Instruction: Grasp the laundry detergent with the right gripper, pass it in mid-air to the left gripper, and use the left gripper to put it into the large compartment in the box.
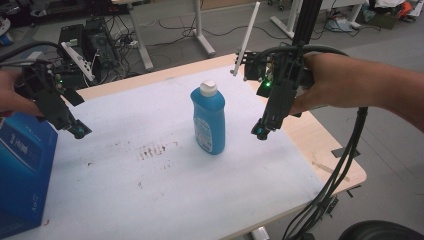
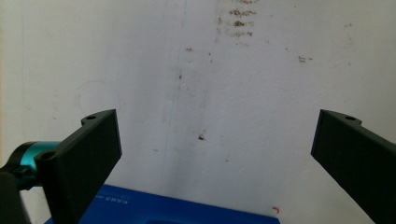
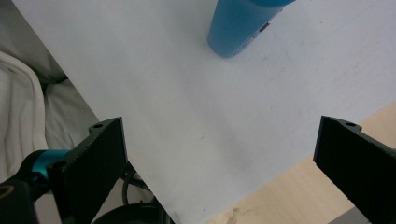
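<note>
Table [image 1: 320, 145], light wood, mostly covered by a white sheet [image 1: 150, 200] with brown smudges near its middle.

Blue bottle [image 1: 208, 119] with white cap stands upright at the sheet's centre, label facing 7 o'clock. In the right gripper view its base sits at 12 o'clock, well beyond the jaws.

Left gripper [image 1: 77, 131] held in a hand [image 1: 10, 95] at 9 o'clock of the high view, angled down toward the sheet, above it. Jaws spread wide, nothing between them; bare stained sheet shows in the gap in the left gripper view. Well apart from the bottle.

Right gripper [image 1: 260, 132] held in a hand [image 1: 325, 80] at 2 o'clock, pointing down near the sheet's right edge. Jaws spread wide, holding nothing; sheet and table edge show between them. Near the bottle, not touching.

Blue box [image 1: 22, 170] rests at 8 o'clock on the sheet, just below the left gripper. Its top edge shows at 6 o'clock in the left gripper view.
</note>
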`<state>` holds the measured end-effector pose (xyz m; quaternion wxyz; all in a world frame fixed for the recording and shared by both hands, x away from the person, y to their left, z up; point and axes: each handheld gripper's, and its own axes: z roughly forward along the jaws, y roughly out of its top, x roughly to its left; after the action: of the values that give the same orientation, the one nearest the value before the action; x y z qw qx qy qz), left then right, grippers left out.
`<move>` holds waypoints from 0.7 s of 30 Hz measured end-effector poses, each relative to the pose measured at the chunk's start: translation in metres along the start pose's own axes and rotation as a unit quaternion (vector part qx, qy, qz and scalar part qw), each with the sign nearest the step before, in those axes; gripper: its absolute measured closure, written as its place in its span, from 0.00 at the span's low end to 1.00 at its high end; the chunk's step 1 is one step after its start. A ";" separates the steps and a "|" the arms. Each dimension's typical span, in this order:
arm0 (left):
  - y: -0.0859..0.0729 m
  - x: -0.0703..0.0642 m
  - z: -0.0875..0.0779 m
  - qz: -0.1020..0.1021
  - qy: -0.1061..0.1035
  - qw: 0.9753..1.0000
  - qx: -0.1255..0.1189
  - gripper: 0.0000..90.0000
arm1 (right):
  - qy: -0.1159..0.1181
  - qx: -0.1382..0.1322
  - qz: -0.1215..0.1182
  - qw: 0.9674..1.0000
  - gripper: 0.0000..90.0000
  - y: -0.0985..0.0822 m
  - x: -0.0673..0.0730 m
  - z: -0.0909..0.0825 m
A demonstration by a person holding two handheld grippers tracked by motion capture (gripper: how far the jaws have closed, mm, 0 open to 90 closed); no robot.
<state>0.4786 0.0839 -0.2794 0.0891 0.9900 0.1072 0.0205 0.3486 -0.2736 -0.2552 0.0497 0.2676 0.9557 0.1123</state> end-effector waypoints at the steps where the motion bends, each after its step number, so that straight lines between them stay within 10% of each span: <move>1: 0.000 0.000 0.000 0.001 0.000 1.000 0.001 0.02 | 0.001 -0.003 0.002 1.000 0.02 -0.001 0.000 0.000; 21: 0.001 0.003 0.008 -0.001 -0.004 1.000 0.001 0.02 | -0.013 -0.055 0.100 0.993 0.02 -0.014 -0.016 0.020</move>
<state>0.4826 0.0823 -0.2865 0.0889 0.9901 0.1074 0.0162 0.3579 -0.2901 -0.2775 0.0651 0.3598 0.9159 0.1655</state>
